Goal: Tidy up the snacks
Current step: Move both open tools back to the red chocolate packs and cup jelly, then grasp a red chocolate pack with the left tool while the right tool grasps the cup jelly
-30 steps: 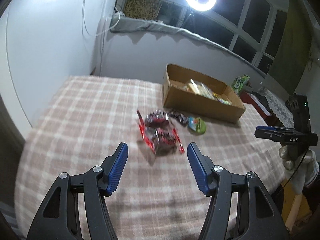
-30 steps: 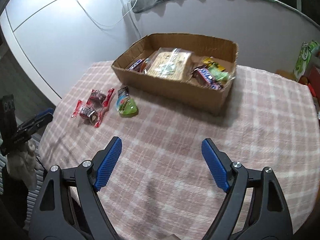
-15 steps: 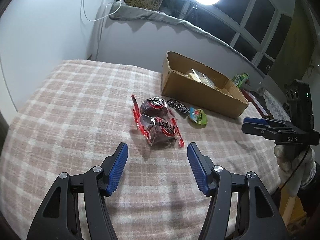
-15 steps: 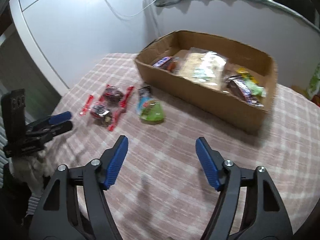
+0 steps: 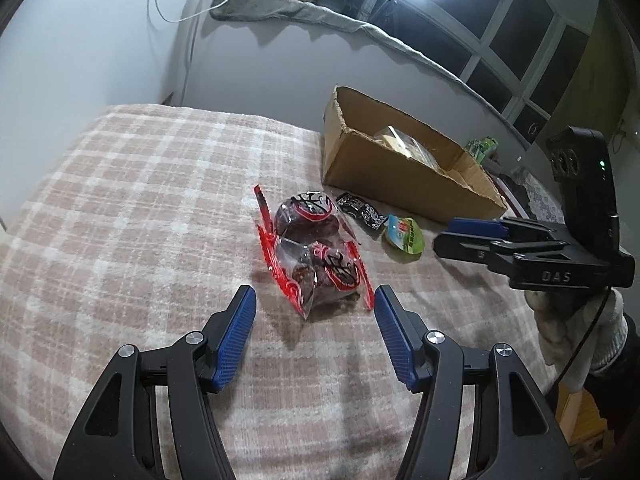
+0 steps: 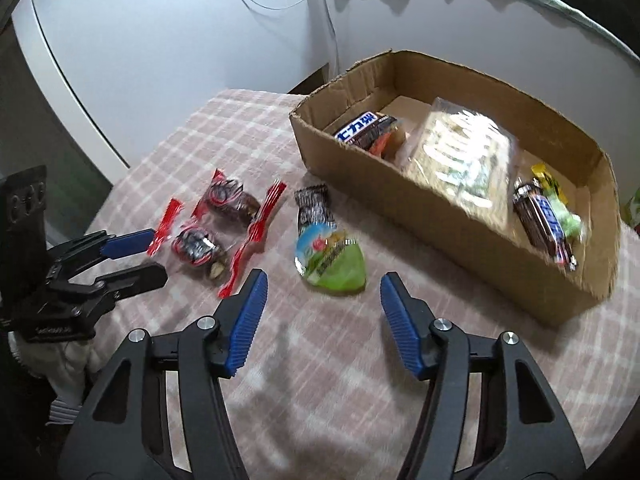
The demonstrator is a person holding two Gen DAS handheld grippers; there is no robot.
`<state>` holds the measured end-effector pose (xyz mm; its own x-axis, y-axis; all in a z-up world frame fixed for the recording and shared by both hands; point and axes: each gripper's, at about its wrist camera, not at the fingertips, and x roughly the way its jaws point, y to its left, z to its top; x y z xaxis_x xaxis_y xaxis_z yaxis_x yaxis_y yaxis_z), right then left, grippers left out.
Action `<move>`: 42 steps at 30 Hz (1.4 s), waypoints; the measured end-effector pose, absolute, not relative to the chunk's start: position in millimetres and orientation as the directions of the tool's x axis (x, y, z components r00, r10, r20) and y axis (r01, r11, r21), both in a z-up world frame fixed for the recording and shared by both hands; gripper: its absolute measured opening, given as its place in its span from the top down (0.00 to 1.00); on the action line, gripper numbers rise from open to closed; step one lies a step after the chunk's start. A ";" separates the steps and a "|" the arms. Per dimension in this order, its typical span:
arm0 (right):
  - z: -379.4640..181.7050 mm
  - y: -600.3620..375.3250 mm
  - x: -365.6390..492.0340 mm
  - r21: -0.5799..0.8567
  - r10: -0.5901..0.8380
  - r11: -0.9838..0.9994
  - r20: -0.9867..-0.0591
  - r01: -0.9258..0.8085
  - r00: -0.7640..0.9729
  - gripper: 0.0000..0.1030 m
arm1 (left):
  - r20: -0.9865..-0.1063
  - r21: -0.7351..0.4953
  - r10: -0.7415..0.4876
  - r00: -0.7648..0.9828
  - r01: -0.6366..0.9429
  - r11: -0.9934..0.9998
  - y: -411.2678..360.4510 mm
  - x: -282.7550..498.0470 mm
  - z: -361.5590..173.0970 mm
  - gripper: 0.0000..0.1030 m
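Two red-edged clear packets of dark snacks [image 5: 316, 256] lie on the plaid cloth; they also show in the right wrist view [image 6: 218, 224]. My left gripper [image 5: 312, 320] is open, its tips just short of the near packet. A green jelly cup [image 6: 330, 260] and a small dark wrapper [image 6: 314, 208] lie beside them. My right gripper [image 6: 320, 304] is open, just short of the green cup. A cardboard box [image 6: 452, 216] holds several snacks.
The plaid-covered table [image 5: 140, 200] ends at a white wall behind. The right gripper [image 5: 472, 236] shows at the right of the left wrist view. The left gripper [image 6: 132, 256] shows at the left of the right wrist view. A ring light shines above.
Both grippers have moved forward and down toward the snacks: the left to the red packets, the right leftward to the green cup. Both stay open.
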<state>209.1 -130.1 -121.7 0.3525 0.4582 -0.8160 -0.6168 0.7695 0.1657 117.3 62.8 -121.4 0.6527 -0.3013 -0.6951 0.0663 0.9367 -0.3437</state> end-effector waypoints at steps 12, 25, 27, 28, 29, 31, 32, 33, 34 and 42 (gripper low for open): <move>-133.9 -95.0 236.9 0.126 0.413 0.763 -0.849 -0.634 0.328 0.40 | -0.712 -0.332 -0.296 0.637 0.066 0.941 65.1 136.3 -113.6 0.41; -138.5 -83.4 228.2 0.075 0.361 0.733 -0.885 -0.676 0.294 0.59 | -0.735 -0.267 -0.295 0.611 0.140 0.953 43.0 144.4 -113.1 0.50; -139.0 -82.5 227.3 0.072 0.358 0.734 -0.886 -0.676 0.293 0.59 | -0.736 -0.256 -0.297 0.609 0.156 0.954 39.2 143.6 -112.9 0.50; -139.1 -82.8 226.8 0.073 0.357 0.733 -0.887 -0.676 0.292 0.59 | -0.736 -0.251 -0.298 0.607 0.164 0.954 37.2 142.5 -112.8 0.50; -139.4 -82.8 226.3 0.070 0.353 0.733 -0.890 -0.677 0.290 0.59 | -0.737 -0.247 -0.298 0.607 0.169 0.954 36.0 141.8 -112.4 0.50; -138.9 -85.3 225.3 0.066 0.348 0.732 -0.892 -0.678 0.288 0.59 | -0.736 -0.240 -0.300 0.607 0.180 0.954 34.3 140.4 -111.7 0.50; -138.9 -85.5 224.5 0.061 0.342 0.732 -0.894 -0.679 0.288 0.59 | -0.736 -0.239 -0.303 0.605 0.186 0.953 33.7 140.2 -111.4 0.50; -139.0 -85.9 224.1 0.059 0.339 0.731 -0.896 -0.680 0.287 0.59 | -0.736 -0.238 -0.305 0.605 0.191 0.952 33.3 139.9 -111.0 0.50; -139.0 -86.1 223.2 0.057 0.337 0.729 -0.897 -0.682 0.285 0.59 | -0.736 -0.238 -0.307 0.604 0.194 0.952 32.8 140.1 -110.9 0.50; -138.7 -100.8 218.9 0.041 0.313 0.727 -0.909 -0.685 0.277 0.59 | -0.736 -0.247 -0.335 0.588 0.227 0.942 24.8 137.0 -112.5 0.50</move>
<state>218.9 -100.8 -138.7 0.2773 0.3126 -0.9085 -0.6850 0.7273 0.0412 137.0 24.8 -112.5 0.5885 -0.3349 -0.7359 0.2270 0.9420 -0.2472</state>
